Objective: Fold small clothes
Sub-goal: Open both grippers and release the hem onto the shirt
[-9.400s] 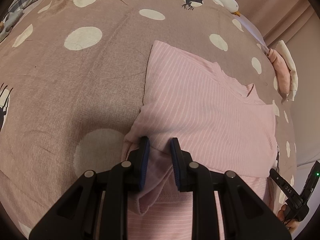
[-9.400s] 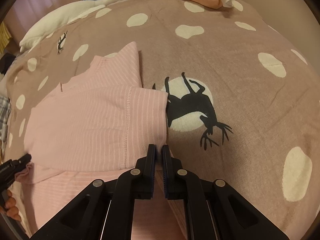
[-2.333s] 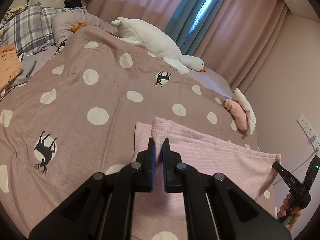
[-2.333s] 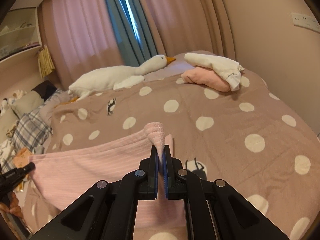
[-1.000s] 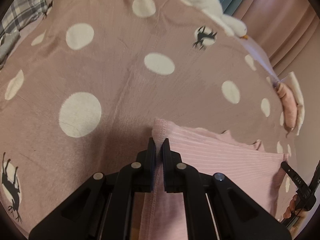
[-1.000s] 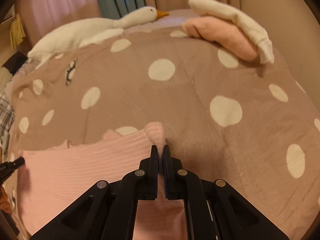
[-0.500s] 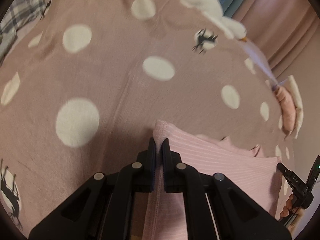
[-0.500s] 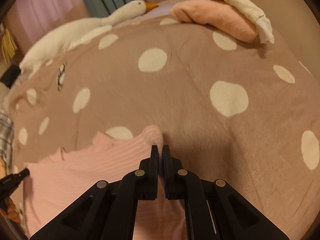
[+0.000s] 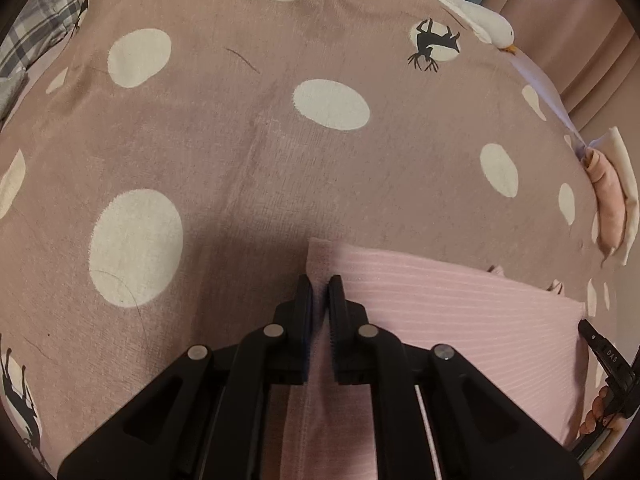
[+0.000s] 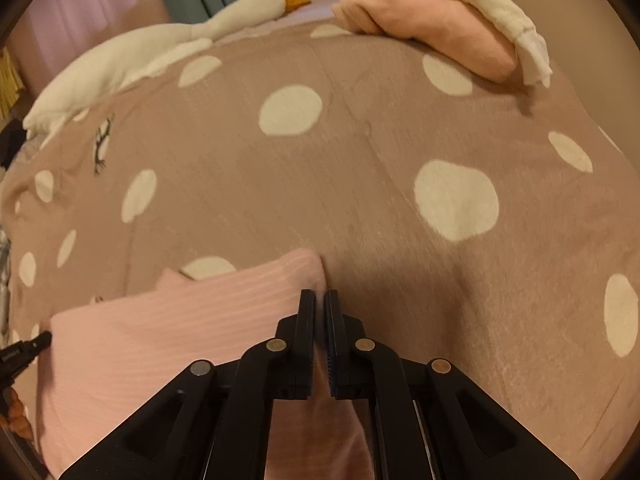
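A pink striped garment (image 9: 440,304) lies folded on the brown dotted bedspread (image 9: 240,140), its far edge resting flat on the cover. My left gripper (image 9: 320,284) has the garment's far left corner between its jaws, which are opening a little while the cloth still fills the gap. In the right wrist view the same garment (image 10: 180,320) spreads to the left, and my right gripper (image 10: 319,298) is shut on its far right corner, low over the bedspread (image 10: 360,180). The cloth under both grippers is hidden by their frames.
A white plush goose (image 10: 160,52) lies along the far side of the bed. A folded pink and cream pile (image 10: 440,28) sits at the far right corner, also seen as the pile (image 9: 608,196). A plaid pillow (image 9: 40,40) is at the far left.
Both grippers sank toward the bed and carried the garment's edge down with them. The left jaws have parted slightly; the right jaws stay tight.
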Demonstrator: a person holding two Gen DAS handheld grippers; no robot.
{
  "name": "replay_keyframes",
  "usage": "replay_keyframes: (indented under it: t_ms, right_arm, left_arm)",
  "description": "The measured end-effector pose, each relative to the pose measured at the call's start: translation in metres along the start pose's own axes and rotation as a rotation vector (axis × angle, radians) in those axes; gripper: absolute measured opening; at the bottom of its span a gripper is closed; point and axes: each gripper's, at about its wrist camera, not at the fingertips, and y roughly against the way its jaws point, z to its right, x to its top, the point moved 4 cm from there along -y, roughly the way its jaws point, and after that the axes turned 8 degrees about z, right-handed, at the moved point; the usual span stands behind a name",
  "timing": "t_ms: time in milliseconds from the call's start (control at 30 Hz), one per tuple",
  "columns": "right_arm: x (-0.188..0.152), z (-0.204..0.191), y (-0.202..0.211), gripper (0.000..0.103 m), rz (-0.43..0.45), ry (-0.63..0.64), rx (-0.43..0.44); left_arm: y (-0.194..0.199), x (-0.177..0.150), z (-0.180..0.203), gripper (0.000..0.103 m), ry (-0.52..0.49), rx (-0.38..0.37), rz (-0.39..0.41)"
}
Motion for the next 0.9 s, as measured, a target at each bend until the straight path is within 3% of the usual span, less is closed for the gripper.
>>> replay_keyframes:
  t_ms: [233,300,333,367,400,433,467,600,700,900]
  right_arm:
    - [-0.001,-0.001,0.015,0.006,0.017,0.021,-0.031]
    - [-0.002,-0.002,0.023,0.006,0.02,0.035,-0.033]
    - [-0.003,-0.002,0.03,0.01,0.024,0.041,-0.034]
    - [-0.003,-0.003,0.035,0.014,0.028,0.046,-0.036]
    - [-0.004,-0.004,0.045,0.03,0.042,0.053,-0.037]
    - [-0.005,-0.005,0.053,0.048,0.056,0.054,-0.035]
    - [-0.005,-0.005,0.062,0.054,0.074,0.052,-0.031]
    - [-0.012,-0.007,0.105,0.058,0.116,0.032,0.008]
    - [-0.026,-0.005,0.134,0.077,0.16,0.023,0.022]
    - [-0.072,0.006,0.157,0.079,0.144,0.023,-0.056]
  left_arm:
    - [0.027,-0.003,-0.003,0.009,-0.024,0.013,0.006]
    - [0.042,-0.007,-0.003,0.021,-0.016,-0.003,0.024]
    - [0.049,-0.009,-0.003,0.027,-0.016,-0.01,0.031]
    - [0.056,-0.012,-0.003,0.041,-0.015,-0.016,0.038]
    - [0.065,-0.015,-0.002,0.053,-0.013,-0.022,0.045]
    - [0.074,-0.018,-0.001,0.056,-0.015,-0.028,0.052]
    - [0.084,-0.02,-0.001,0.06,-0.017,-0.037,0.062]
    - [0.124,-0.037,-0.004,0.079,-0.003,-0.07,0.108]
    - [0.144,-0.056,-0.007,0.082,-0.009,-0.086,0.124]
    - [0.158,-0.101,-0.021,0.083,0.039,-0.112,0.098]
